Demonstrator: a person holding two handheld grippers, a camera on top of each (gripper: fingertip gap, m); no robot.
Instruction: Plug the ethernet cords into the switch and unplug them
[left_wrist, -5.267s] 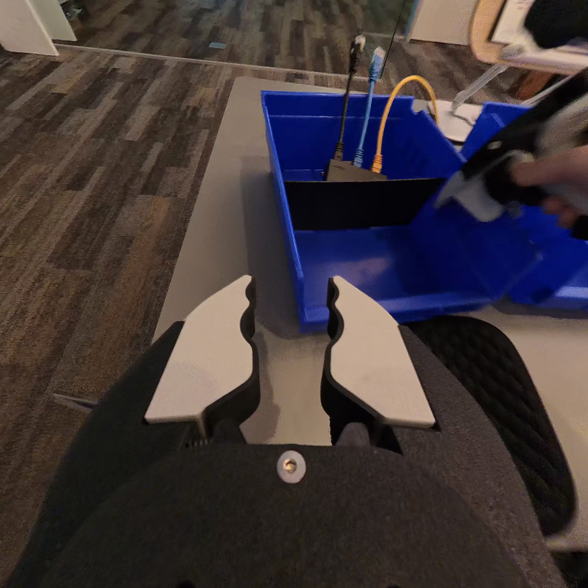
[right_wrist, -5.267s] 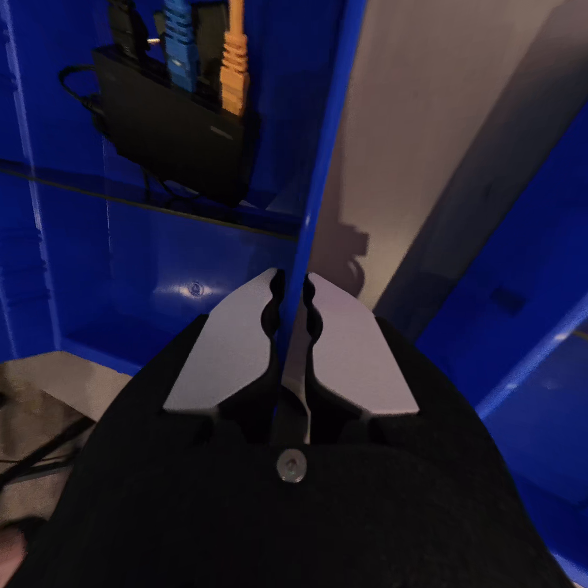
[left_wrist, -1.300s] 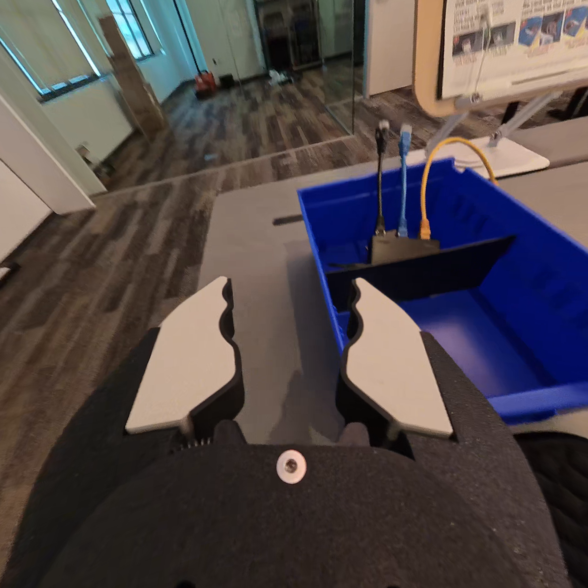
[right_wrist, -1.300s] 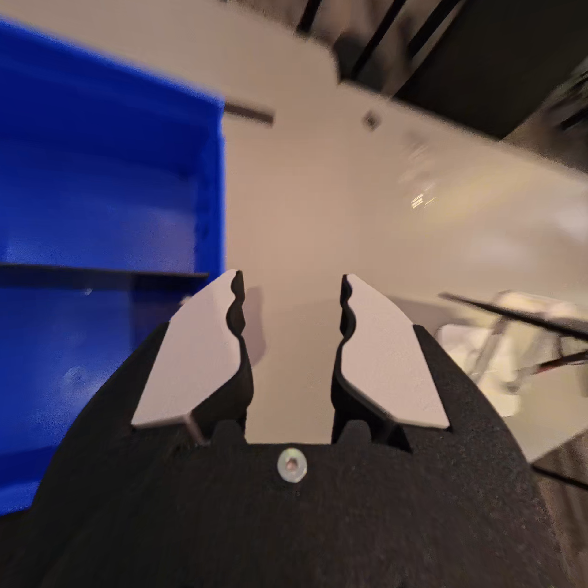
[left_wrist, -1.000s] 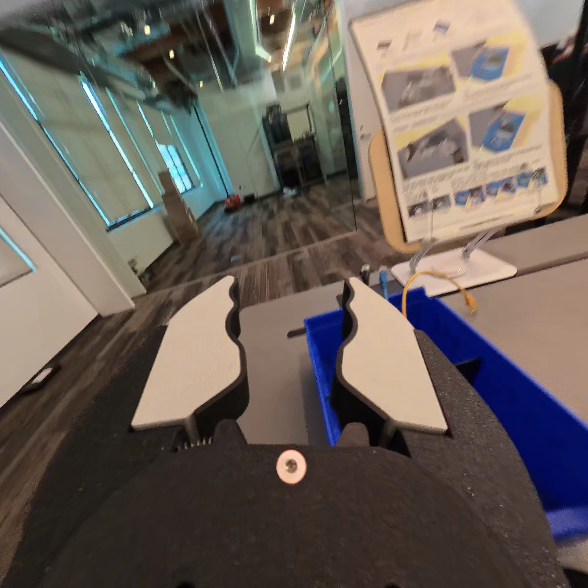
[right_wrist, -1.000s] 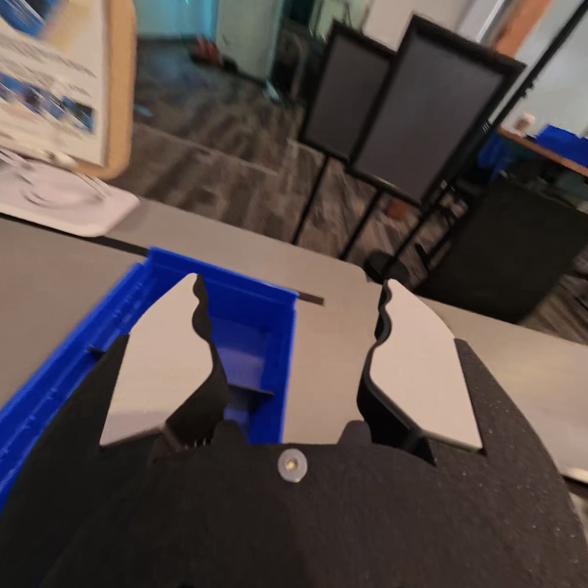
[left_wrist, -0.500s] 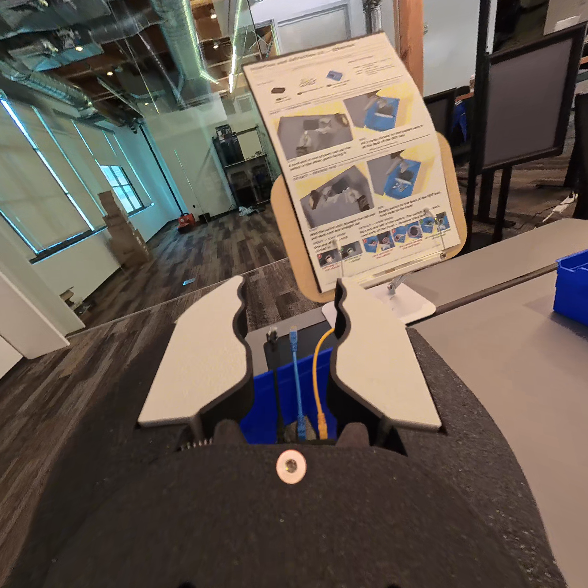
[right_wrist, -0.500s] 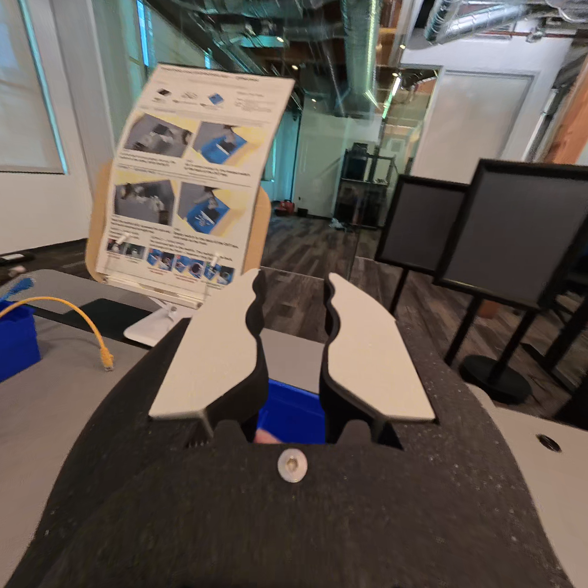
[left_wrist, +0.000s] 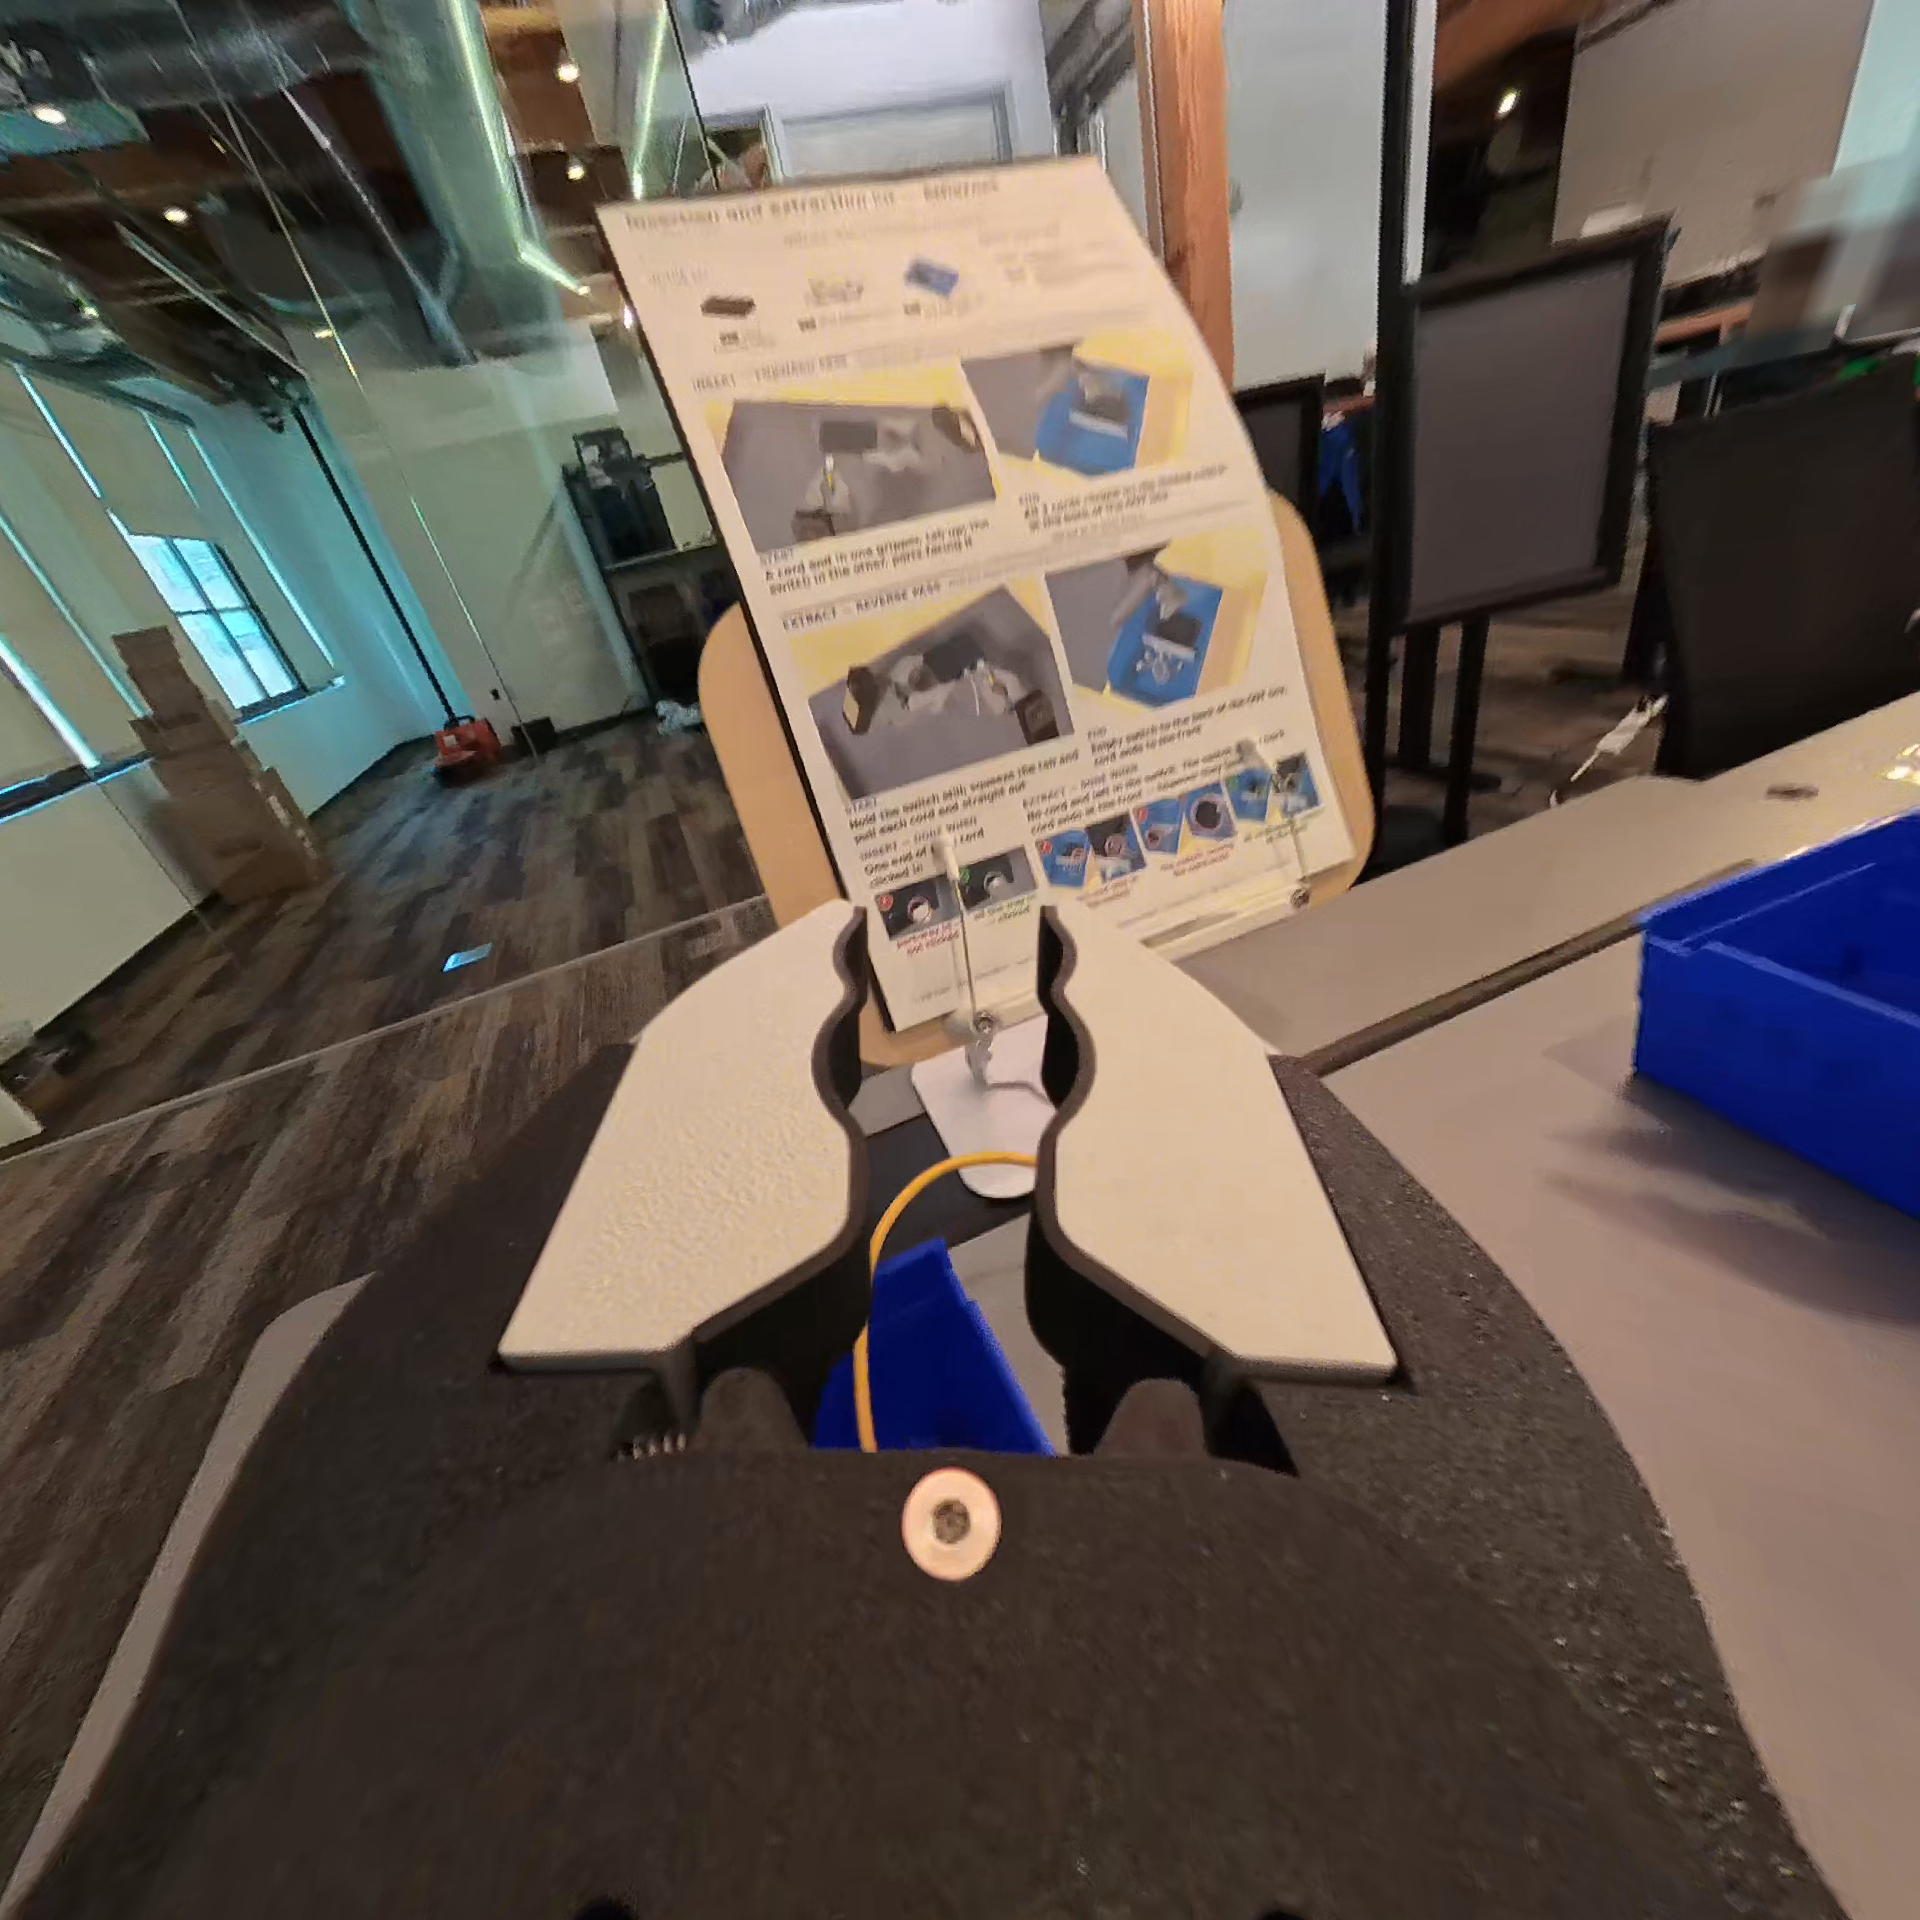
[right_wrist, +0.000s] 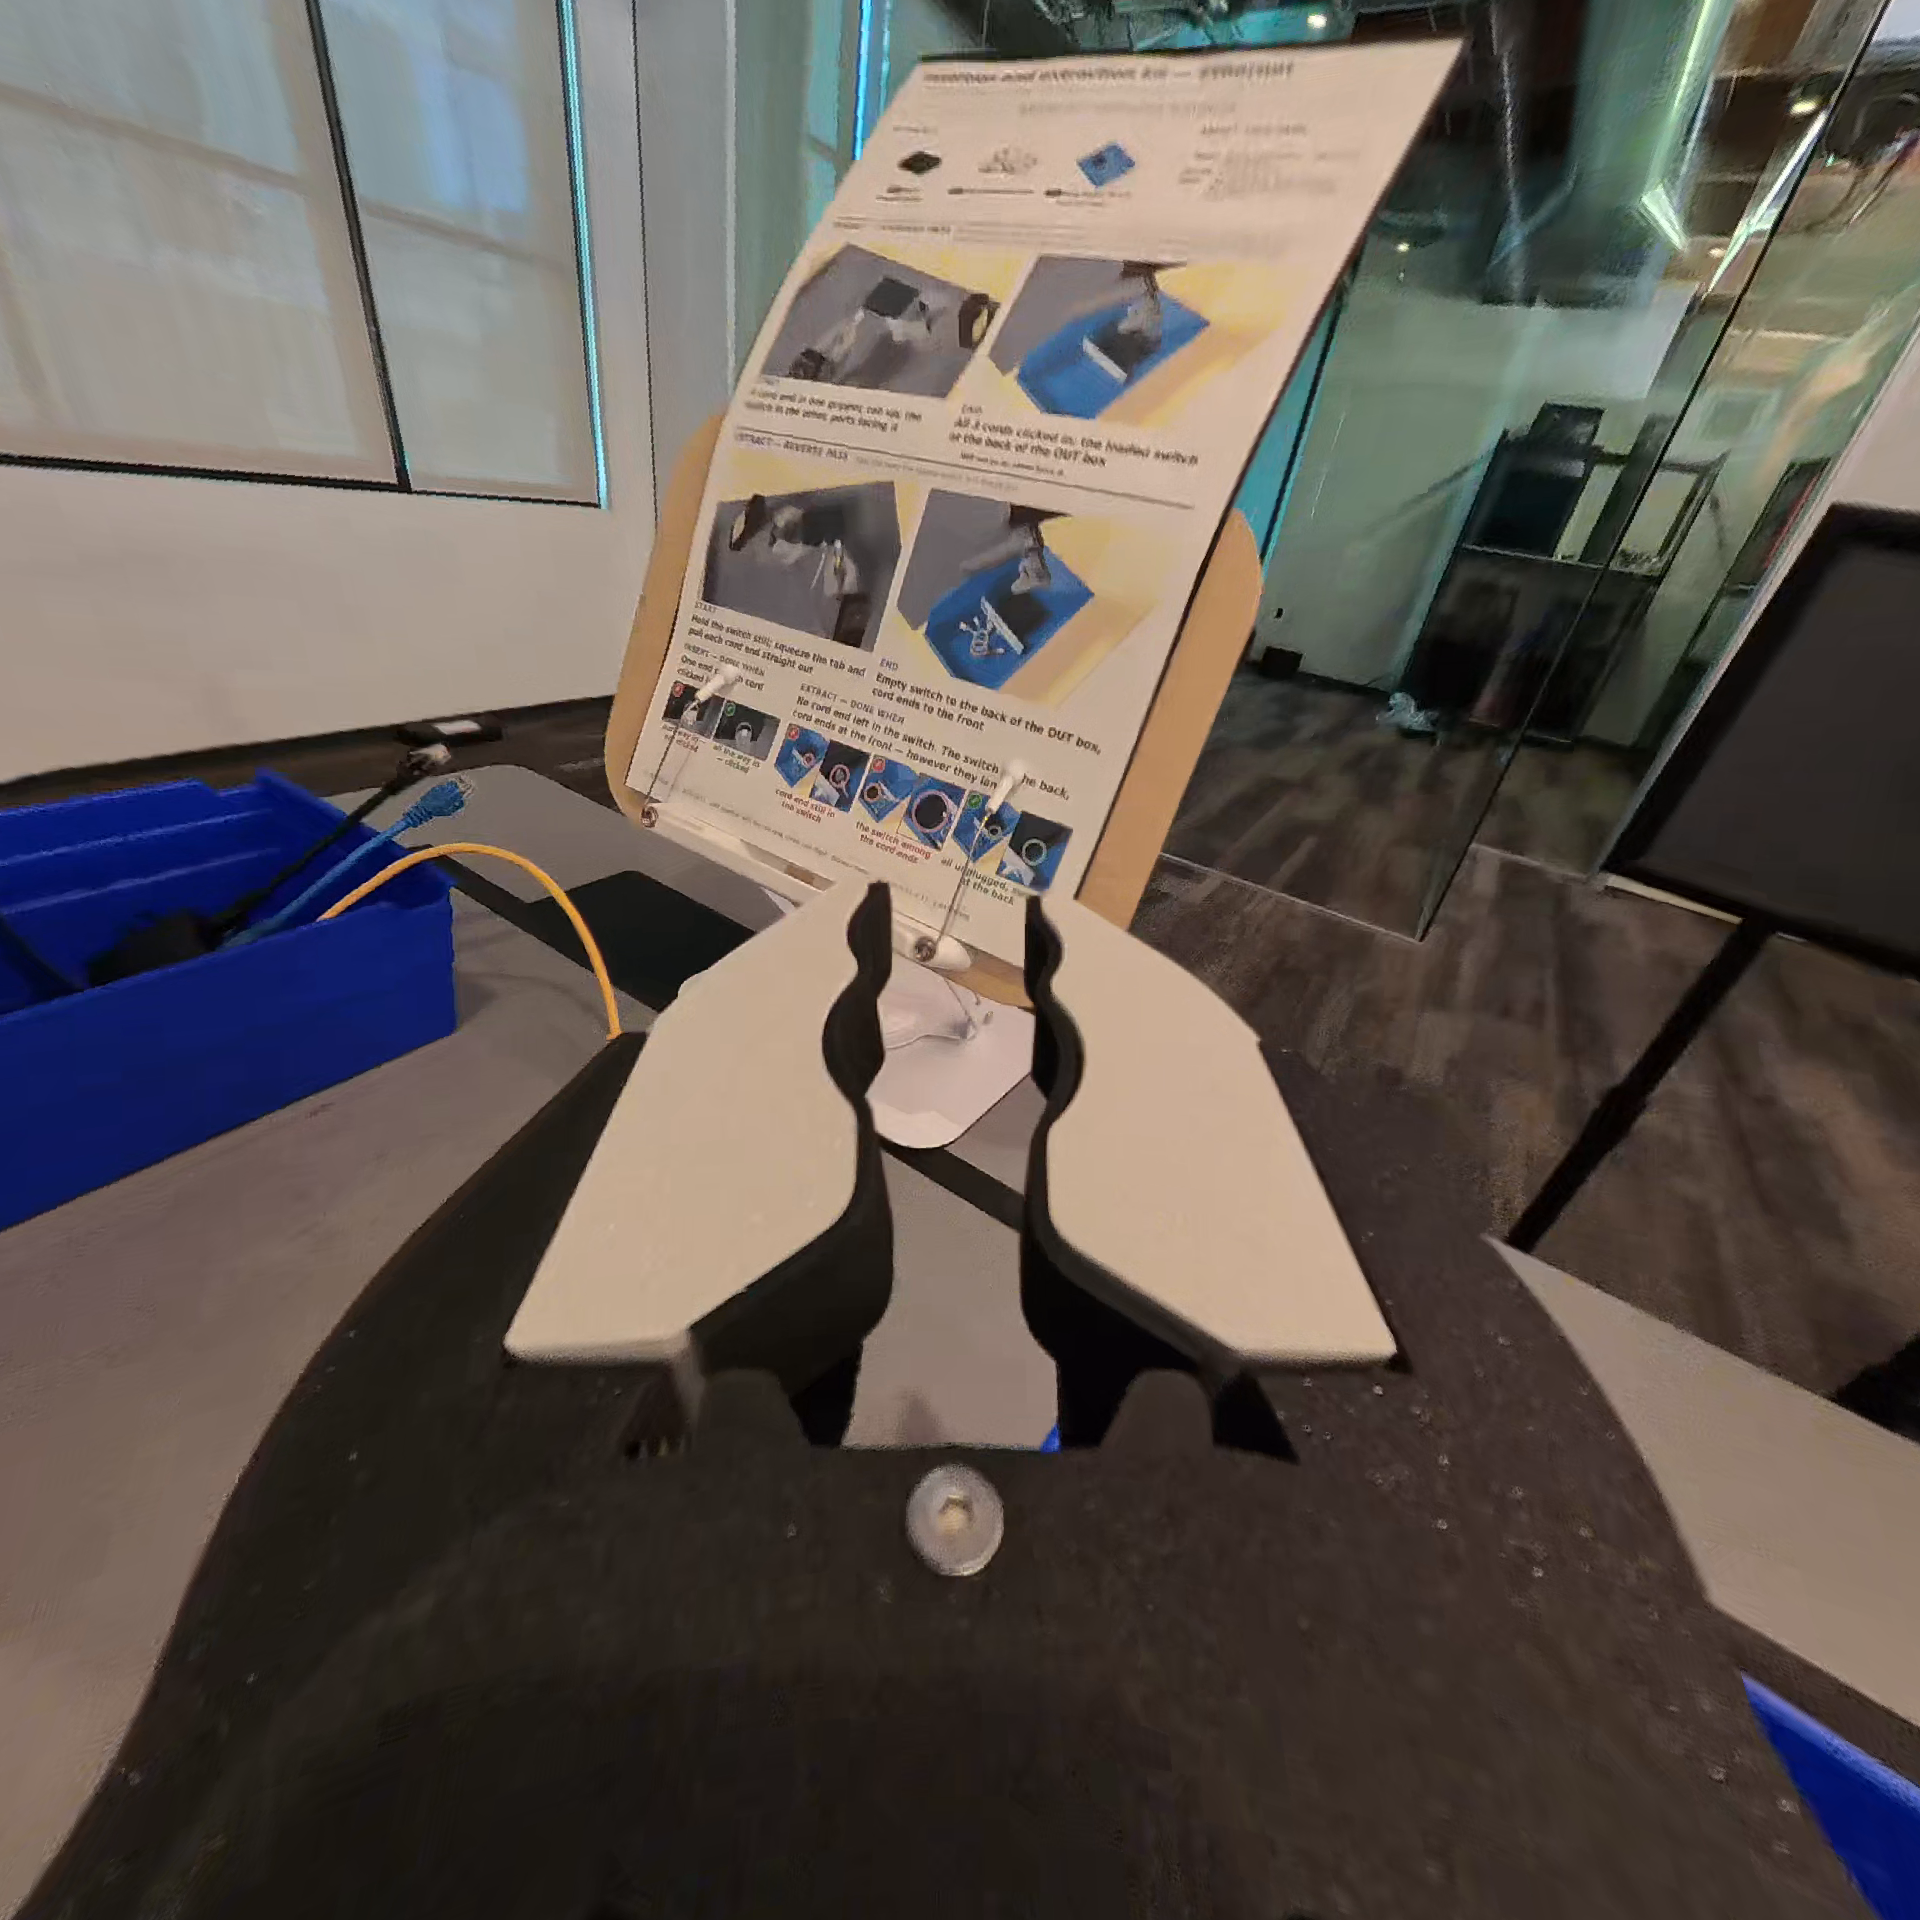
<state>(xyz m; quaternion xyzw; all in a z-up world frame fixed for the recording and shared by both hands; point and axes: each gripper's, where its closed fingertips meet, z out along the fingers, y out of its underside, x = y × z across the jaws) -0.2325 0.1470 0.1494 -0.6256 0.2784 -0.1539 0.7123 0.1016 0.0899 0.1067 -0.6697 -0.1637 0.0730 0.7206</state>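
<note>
Both grippers are raised level and look out over the table (right_wrist: 208, 1299) at the instruction sheet on its stand (right_wrist: 1039, 468), not down at the work. The left gripper (left_wrist: 948, 935) has its jaws partly apart with nothing between the pads; only the stand's white foot and a strip of table show through the gap. The right gripper (right_wrist: 951, 914) is the same: jaws partly apart, nothing held.

Take the blue bin with the cords (right_wrist: 208, 997) as the landmark. In the right wrist view it lies well to the left of the right gripper and lower than the jaws. A black cord (right_wrist: 343, 831) and a blue cord (right_wrist: 395, 826) rise out of it at a slant toward the stand, their free plugs in the air above the far rim. A yellow cord (right_wrist: 540, 883) arches over that rim and comes down on the table just beside the bin. A dark mass in the bin at the cords' lower ends is probably the switch, but it is too dim to be sure.

In the left wrist view the same bin's corner (left_wrist: 925, 1340) sits directly below and just ahead of the jaws, with the yellow cord looping up over it. So the left gripper is plainly the nearer one. Either gripper must tip downward to reach the cords, whose long axes run up and away from the bin's floor. A second blue bin (left_wrist: 1787, 997) stands well off to the right.
</note>
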